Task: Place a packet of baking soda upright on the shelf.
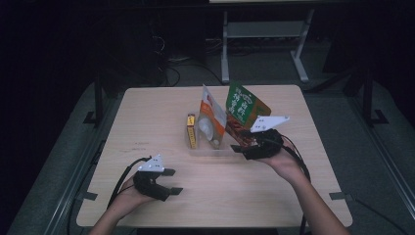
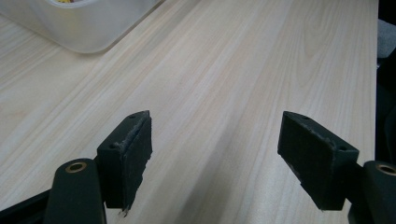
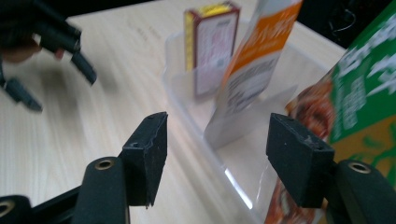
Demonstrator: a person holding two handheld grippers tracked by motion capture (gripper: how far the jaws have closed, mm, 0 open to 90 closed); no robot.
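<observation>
The table (image 1: 147,122) is pale wood, with a clear tray (image 1: 211,150) standing a little right of its middle. Three packs stand in the tray. At the left is a small yellow box (image 1: 191,130), upright against the tray's left end. Next to it is an orange-and-white pouch (image 1: 212,117), leaning. At the right is a green-and-red bag (image 1: 243,113), tilted over towards the right.

Right gripper (image 1: 247,149): held at the tray's right front corner, just beside the lower edge of the green bag. In the right gripper view its jaws stand apart with nothing pressed between the pads (image 3: 149,156); the tray's front wall (image 3: 187,116) and the foot of the pouch (image 3: 252,70) lie in the gap, farther off. The green bag (image 3: 364,79) fills the right edge of that view, beside the right-hand jaw; I cannot tell whether it touches the jaw. This gripper is released and holds nothing.

Left gripper (image 1: 171,181): near the front left of the table, well apart from the tray. In the left gripper view its pads (image 2: 135,154) stand wide over bare wood, with the tray's corner (image 2: 84,28) at the upper left. It is released, nothing in it.

A hand (image 1: 286,164) backs the right gripper; a cable trails from each.
</observation>
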